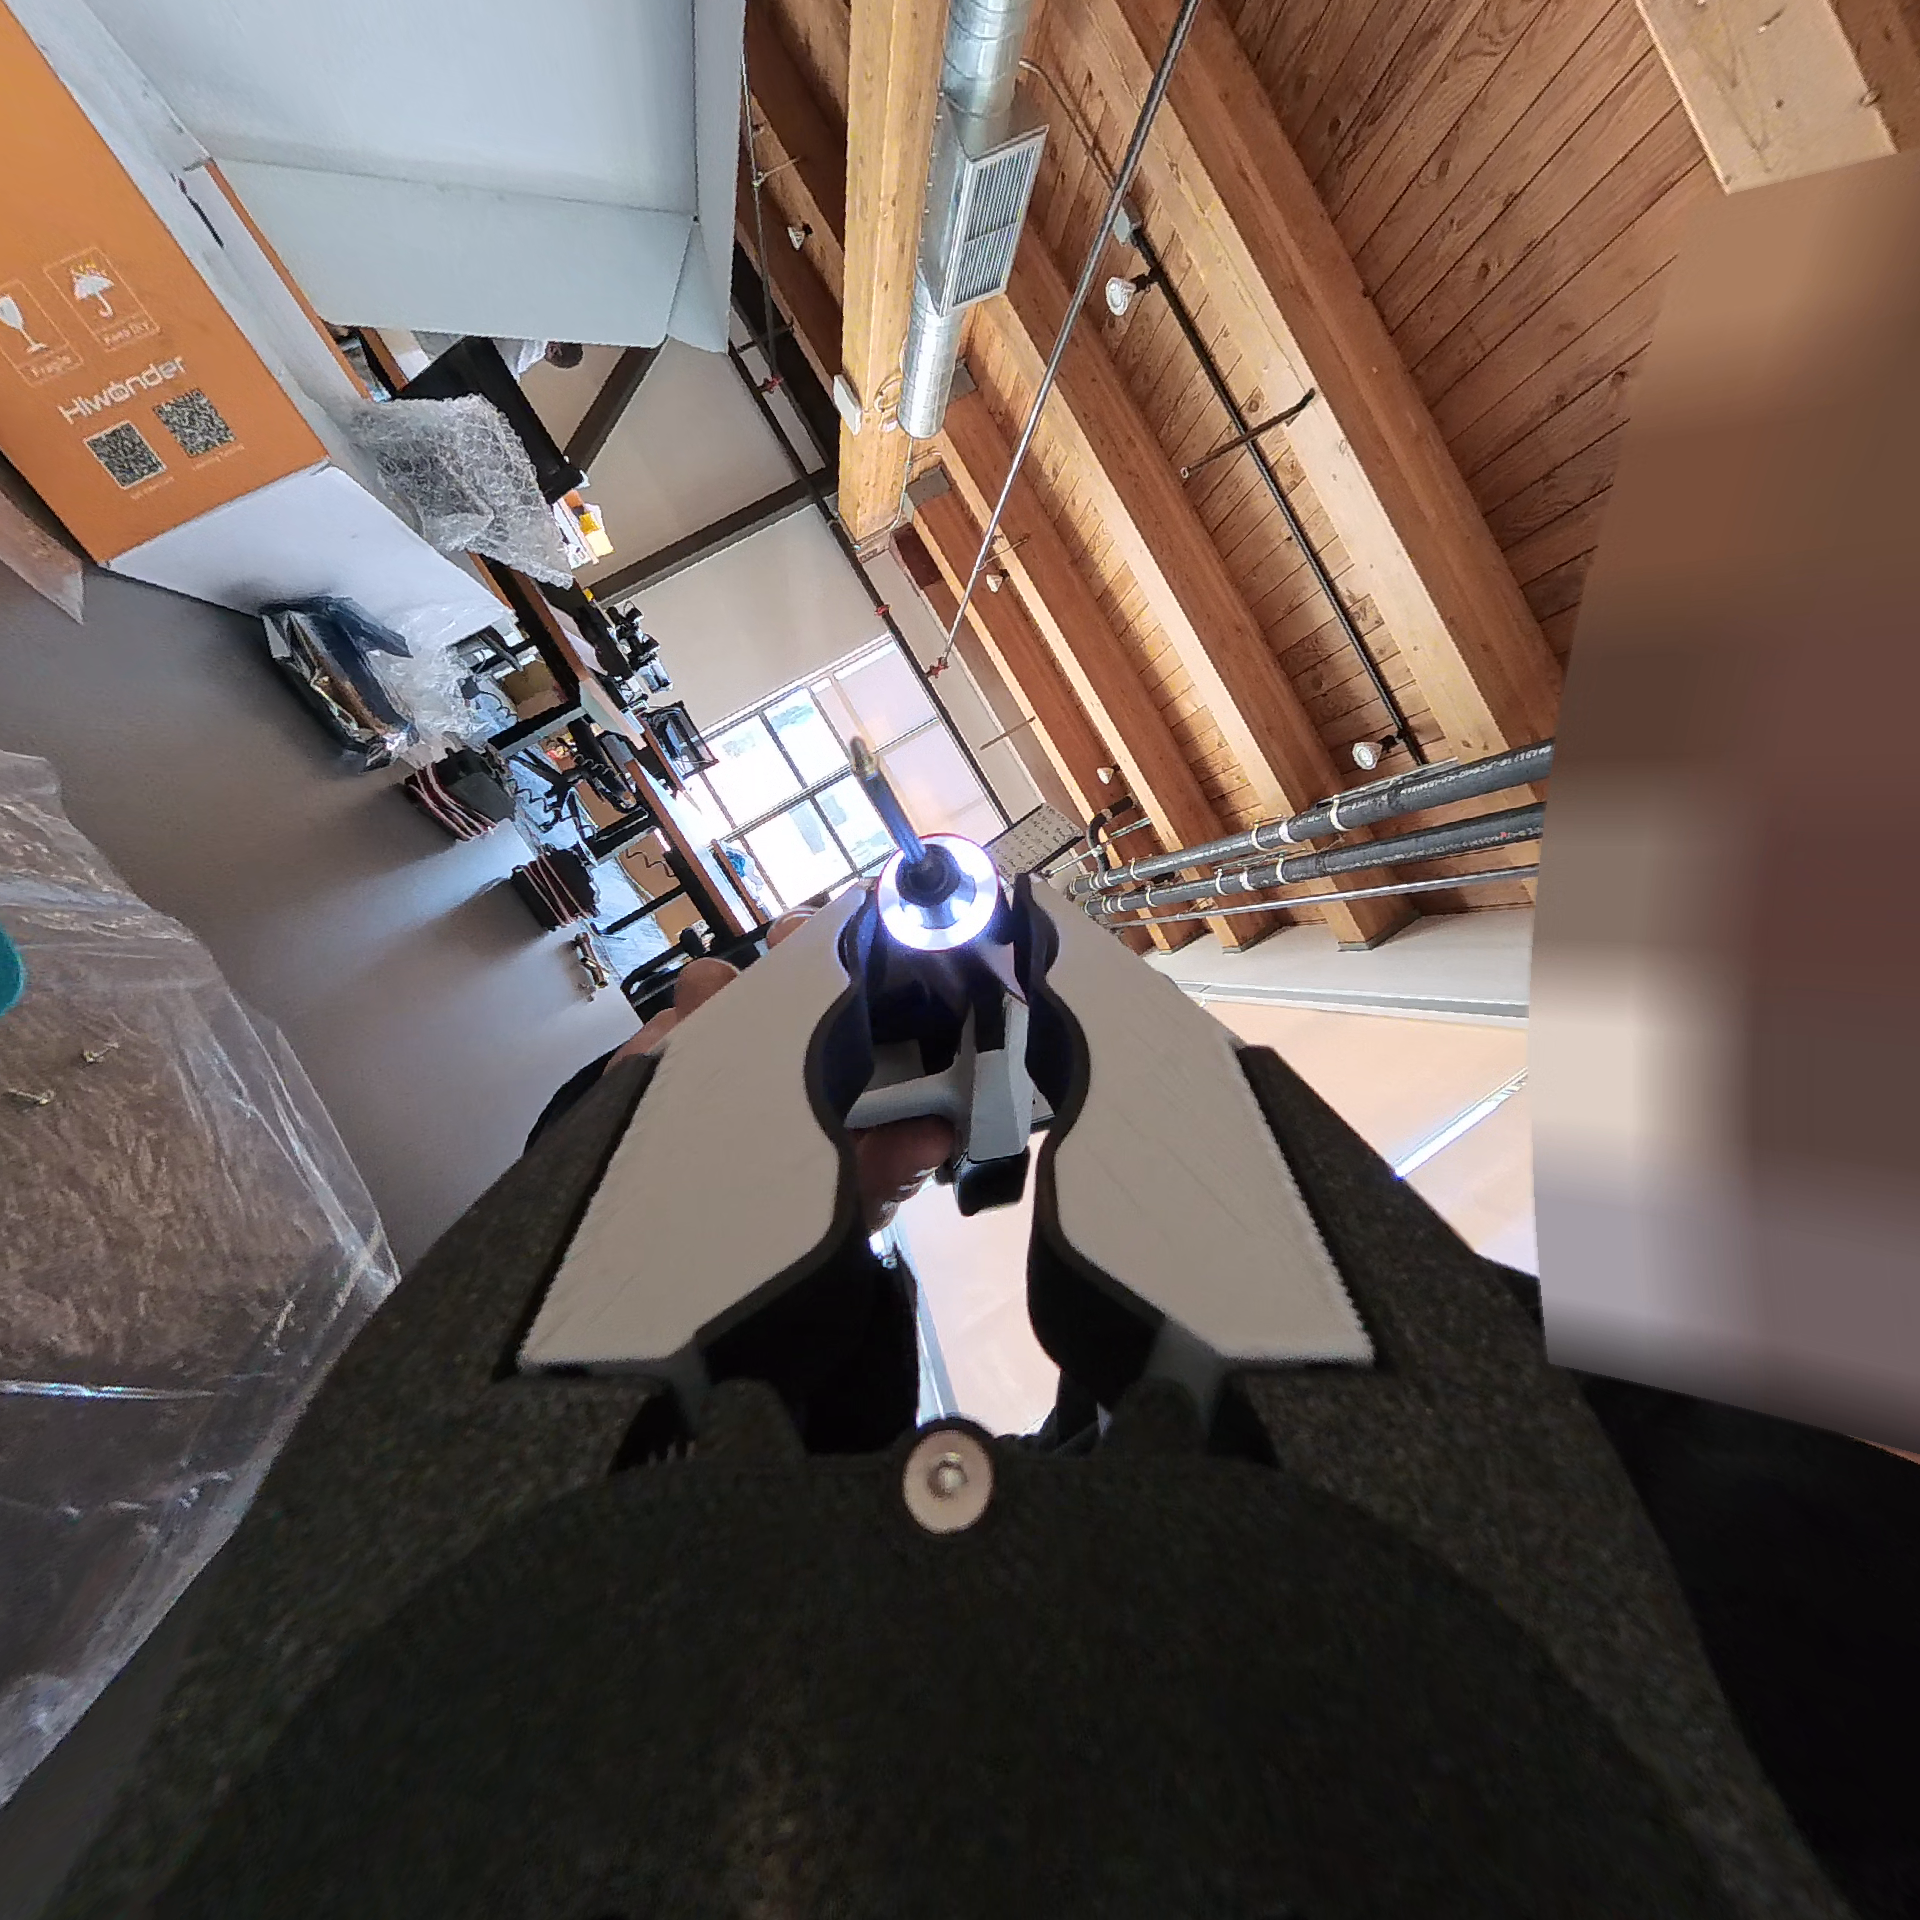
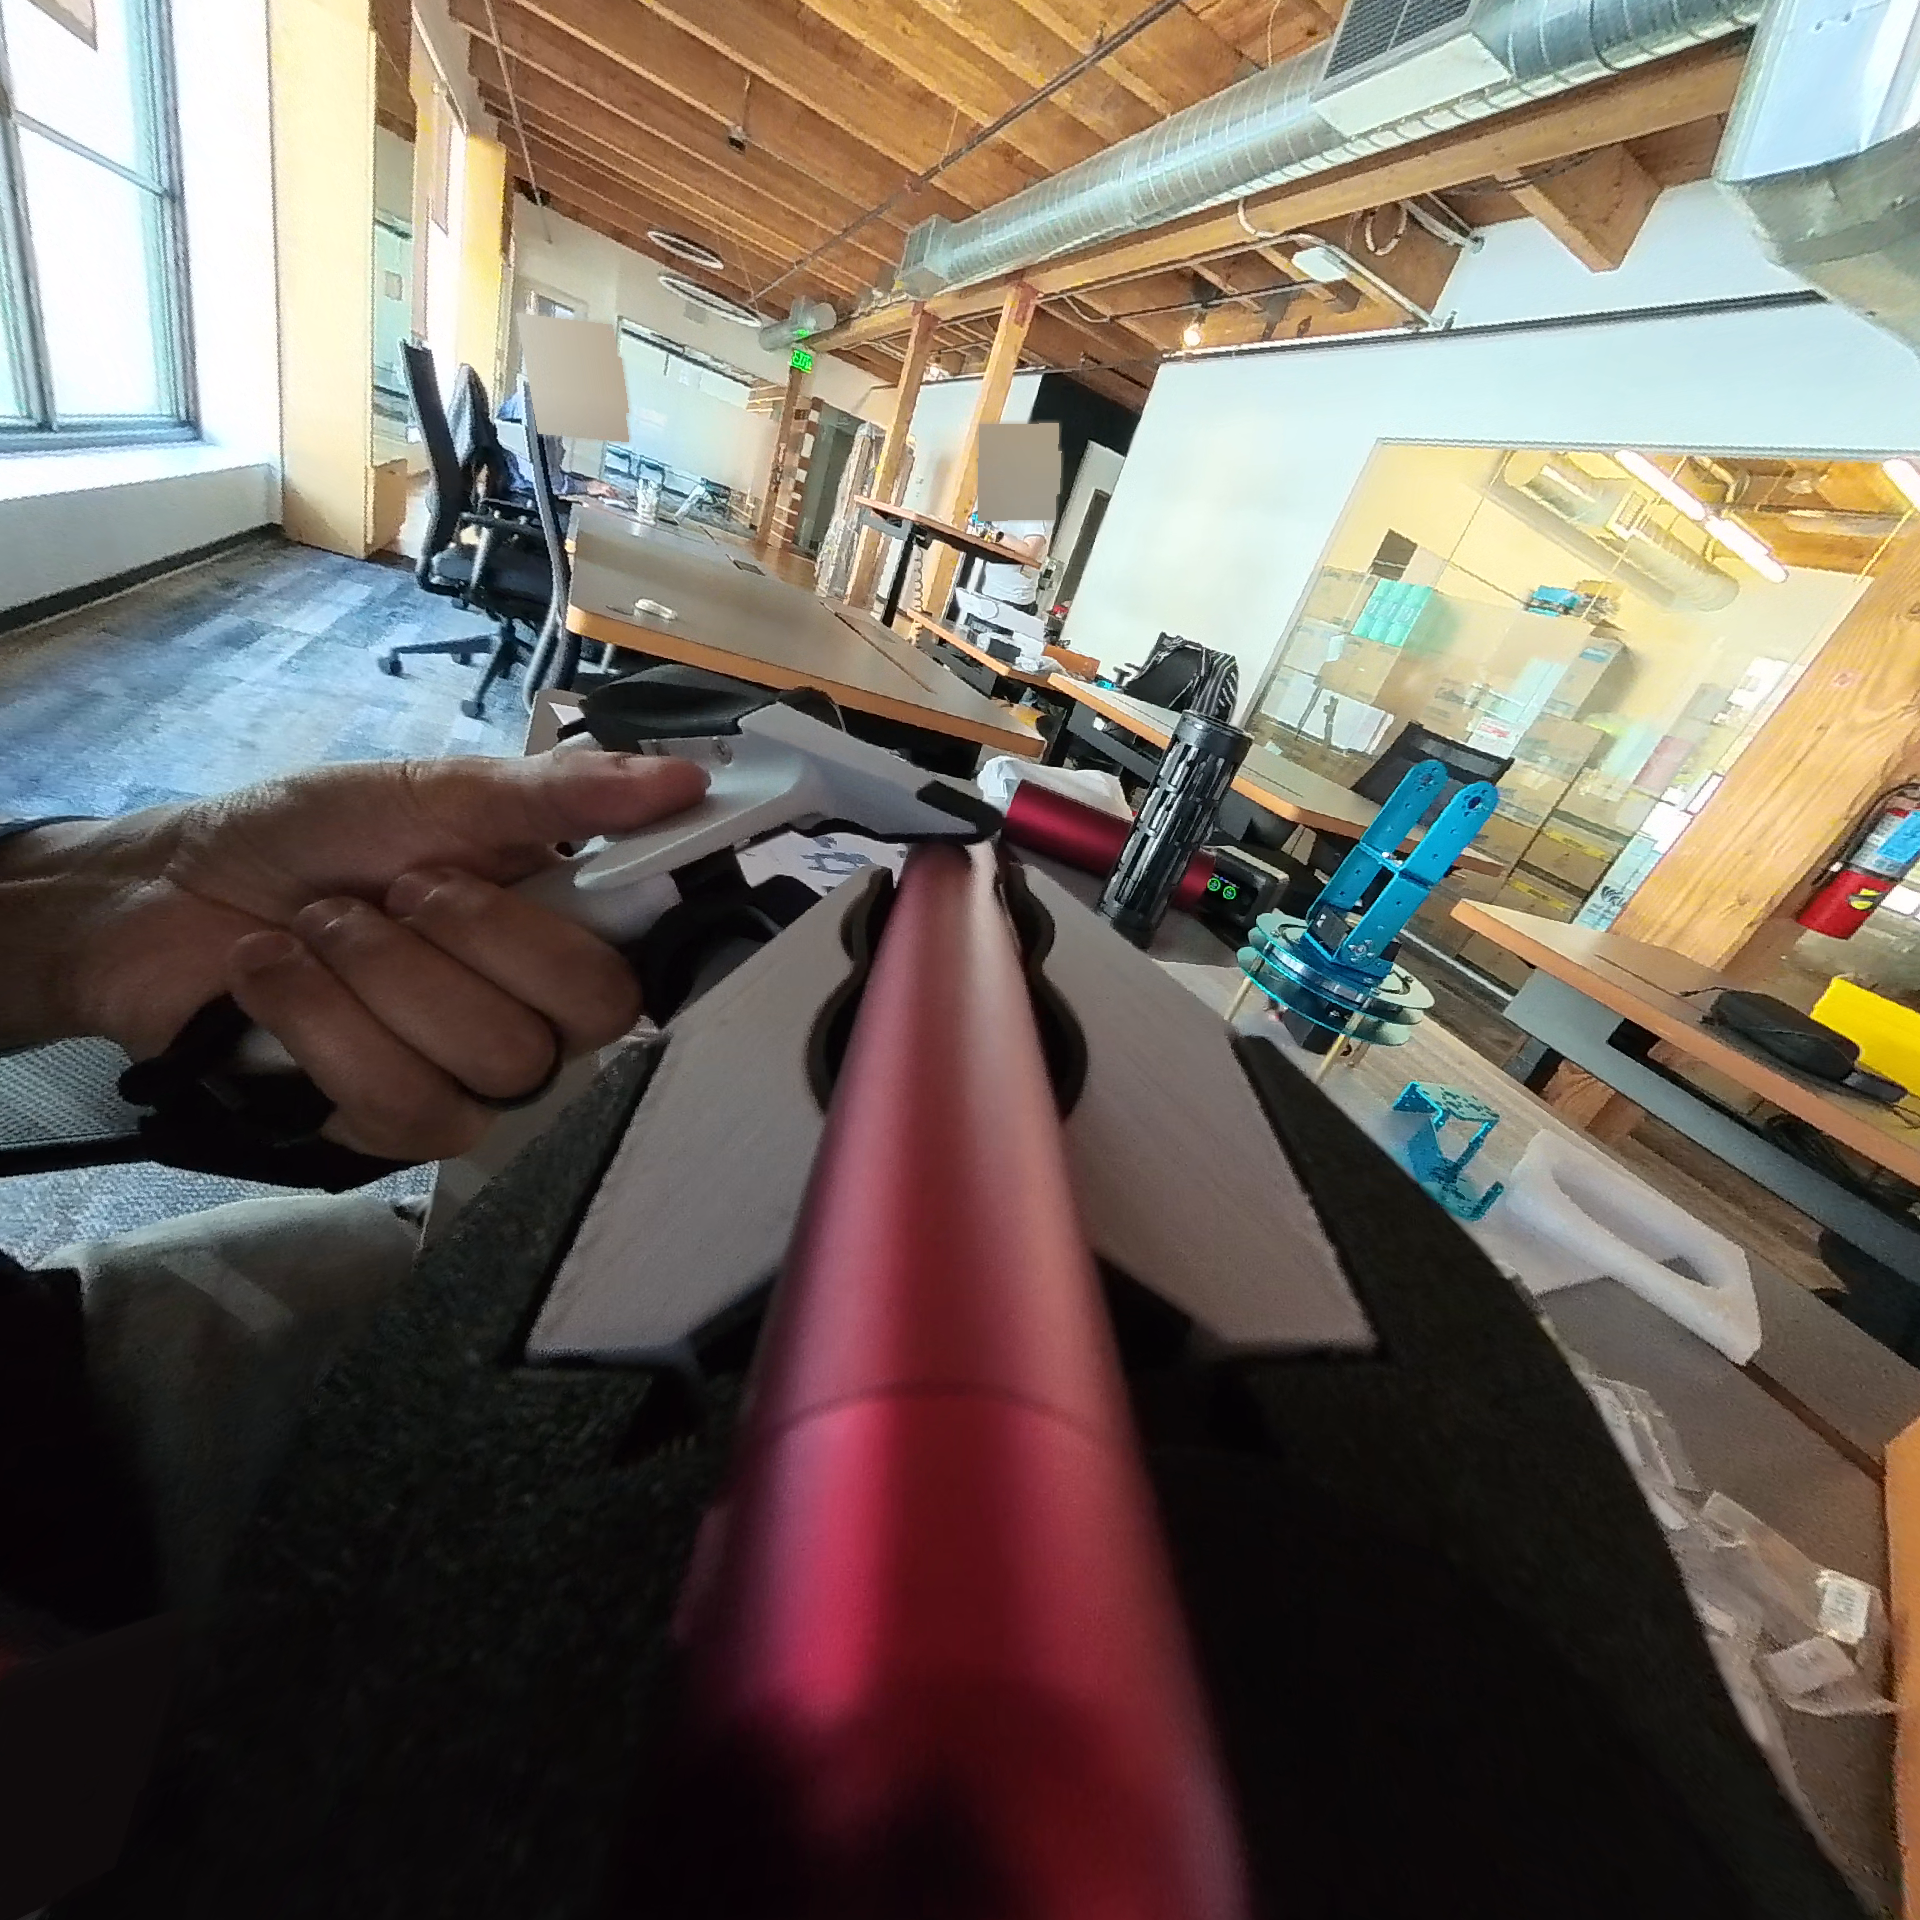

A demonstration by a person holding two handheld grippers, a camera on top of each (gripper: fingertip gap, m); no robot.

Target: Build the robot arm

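Spanning the room, a timber ceiling [image 2: 665, 135] tops long desks [image 2: 748, 623]

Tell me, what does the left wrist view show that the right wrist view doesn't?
Only left: the left tongs gripping a lit tool tip with a bit, an orange box, bubble wrap. Only right: the right tongs clamping a red tube, a black cylinder, a blue robot arm. Both: a wooden ceiling and a silver duct.
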